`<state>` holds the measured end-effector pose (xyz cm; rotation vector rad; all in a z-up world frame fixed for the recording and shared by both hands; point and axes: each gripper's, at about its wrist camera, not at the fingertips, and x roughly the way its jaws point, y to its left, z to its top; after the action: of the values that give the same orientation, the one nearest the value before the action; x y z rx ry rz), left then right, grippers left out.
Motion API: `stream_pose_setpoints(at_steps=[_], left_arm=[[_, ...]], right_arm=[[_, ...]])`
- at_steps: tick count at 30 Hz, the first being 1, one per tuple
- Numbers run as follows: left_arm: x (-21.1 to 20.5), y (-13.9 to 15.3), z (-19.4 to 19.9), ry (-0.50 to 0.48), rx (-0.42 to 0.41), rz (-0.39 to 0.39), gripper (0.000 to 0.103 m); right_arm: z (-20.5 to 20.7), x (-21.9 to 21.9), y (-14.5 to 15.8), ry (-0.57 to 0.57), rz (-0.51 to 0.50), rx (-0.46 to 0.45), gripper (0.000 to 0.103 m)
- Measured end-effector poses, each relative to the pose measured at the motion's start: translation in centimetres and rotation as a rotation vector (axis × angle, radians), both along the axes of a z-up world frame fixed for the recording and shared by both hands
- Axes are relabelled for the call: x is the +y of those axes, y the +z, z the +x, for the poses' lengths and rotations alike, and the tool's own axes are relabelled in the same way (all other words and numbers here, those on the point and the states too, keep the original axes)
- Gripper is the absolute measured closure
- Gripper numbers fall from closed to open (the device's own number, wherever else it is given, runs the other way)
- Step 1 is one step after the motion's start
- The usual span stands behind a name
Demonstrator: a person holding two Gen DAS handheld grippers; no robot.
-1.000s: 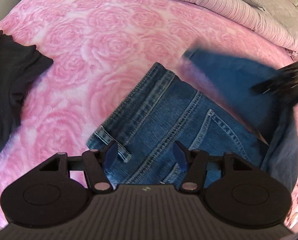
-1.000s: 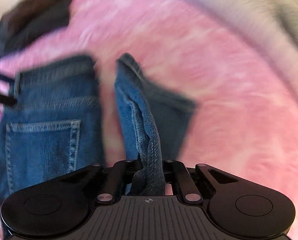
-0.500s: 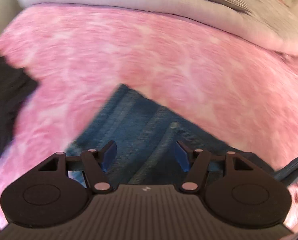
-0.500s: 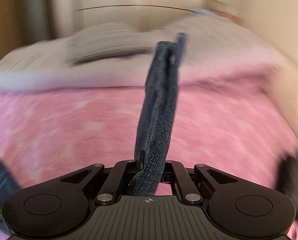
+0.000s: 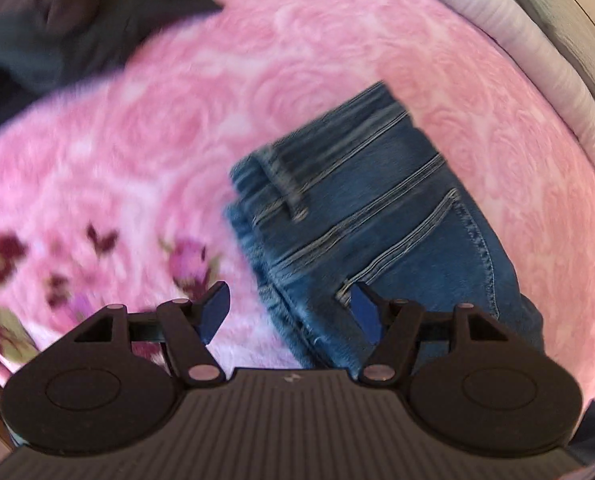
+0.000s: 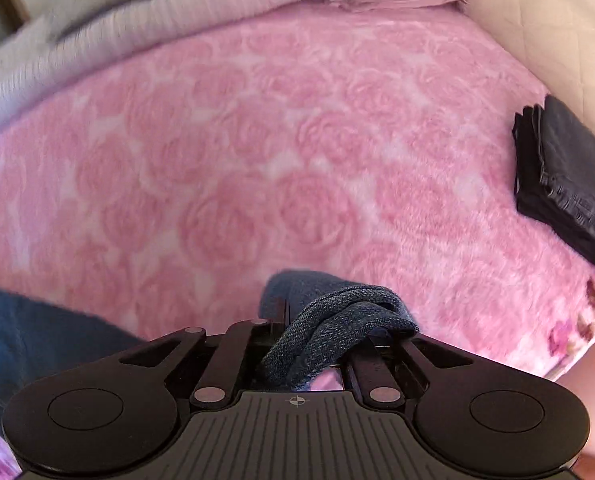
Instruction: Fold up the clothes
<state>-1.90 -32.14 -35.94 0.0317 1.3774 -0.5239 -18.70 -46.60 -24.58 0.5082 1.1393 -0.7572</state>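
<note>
One pink rose-pattern blanket (image 6: 297, 152) covers the bed, blue jeans (image 5: 377, 216) lying flat on it with waistband and back pocket showing, a dark rumpled garment (image 5: 77, 28) well apart at the far left, a folded black stack (image 6: 569, 176) at the right edge. Left gripper (image 5: 291, 312) hovers over the jeans, jaws wide apart, empty. Right gripper (image 6: 317, 344) jaws clamped on a bunched denim fold.
</note>
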Motion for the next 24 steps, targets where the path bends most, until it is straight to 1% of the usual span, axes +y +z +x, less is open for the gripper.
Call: stream_pose_setpoints(at_steps=[2,3,4,7,10,11,13,14,15,16,17,19,21,23,24], left_arm=[[0.3,-1.1,0.4,-0.008,0.031,-0.030,0.040],[0.3,-1.5,0.6,-0.014,0.036,-0.044,0.040],[0.4,-1.9,0.9,-0.016,0.047,-0.062,0.040],[0.4,-3.3,1.7,-0.002,0.087,-0.111,0.041],[0.8,-4.3,2.2,0.024,0.110,-0.137,0.045],[1.0,-4.6,2.4,0.038,0.122,-0.152,0.046],[1.7,-4.9,2.6,0.077,0.147,-0.182,0.047],[2.3,-5.0,2.6,0.108,0.161,-0.206,0.050],[2.8,-5.2,2.5,0.126,0.180,-0.221,0.050],[3.1,-5.4,2.5,0.126,0.193,-0.229,0.050],[3.4,-5.5,2.6,0.121,0.197,-0.237,0.050],[4.3,-5.7,2.7,0.153,0.217,-0.264,0.050],[4.8,-6.2,3.0,0.175,0.239,-0.293,0.049],[4.5,-6.5,3.3,0.176,0.242,-0.316,0.049],[4.3,-6.6,3.5,0.178,0.241,-0.334,0.049]], right_arm=[[1.1,1.9,0.0,0.028,-0.004,0.080,0.091],[1.8,3.1,0.0,0.043,-0.001,0.122,0.084],[2.4,4.3,0.1,0.059,0.002,0.163,0.079],[5.7,9.1,0.2,0.183,0.010,0.211,0.071],[9.9,13.8,-0.3,0.344,-0.034,0.250,0.066],[11.1,15.2,-0.5,0.392,-0.053,0.247,0.066],[13.0,17.3,-1.2,0.460,-0.091,0.259,0.062],[13.7,17.7,-1.5,0.465,-0.099,0.263,0.061],[14.3,17.8,-1.9,0.461,-0.097,0.266,0.059],[14.7,17.7,-2.2,0.449,-0.109,0.282,0.054],[15.0,17.5,-2.5,0.438,-0.120,0.298,0.051],[15.4,17.1,-2.9,0.431,-0.122,0.311,0.047],[16.5,17.6,-2.6,0.464,-0.133,0.293,0.045],[17.6,18.2,-2.3,0.496,-0.143,0.275,0.043],[18.1,18.4,-2.1,0.513,-0.148,0.267,0.040]])
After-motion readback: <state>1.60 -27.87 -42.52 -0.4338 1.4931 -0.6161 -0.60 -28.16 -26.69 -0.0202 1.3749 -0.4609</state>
